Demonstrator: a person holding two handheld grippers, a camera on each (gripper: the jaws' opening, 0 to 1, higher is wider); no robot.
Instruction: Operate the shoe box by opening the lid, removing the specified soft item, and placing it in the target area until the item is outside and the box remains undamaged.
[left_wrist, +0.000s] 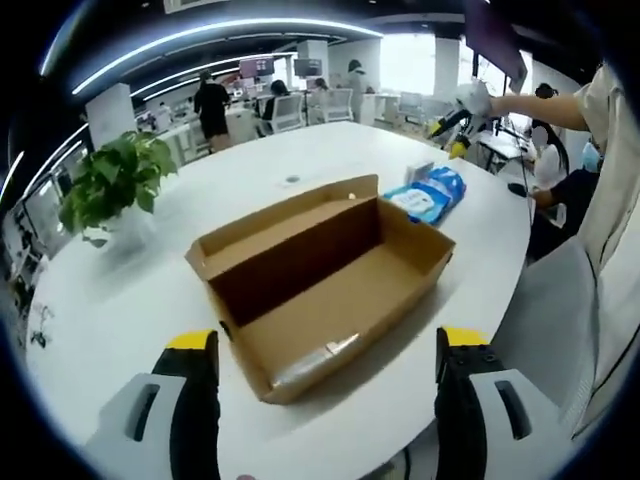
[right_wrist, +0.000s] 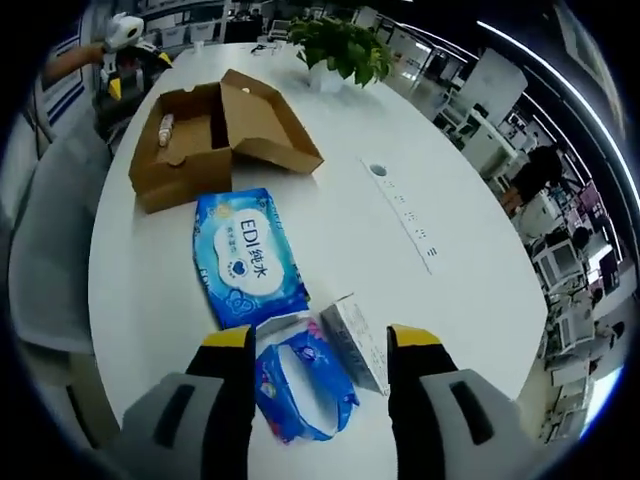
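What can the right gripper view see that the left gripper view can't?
Right gripper view alone: a small crumpled blue packet between the open right gripper and a small white carton beside it. Left gripper view alone: the bare inside floor of the open brown cardboard shoe box, seen over the open left gripper. Shared: that box, the flat blue wet-wipes pack outside it, the leafy green potted plant and the round white table.
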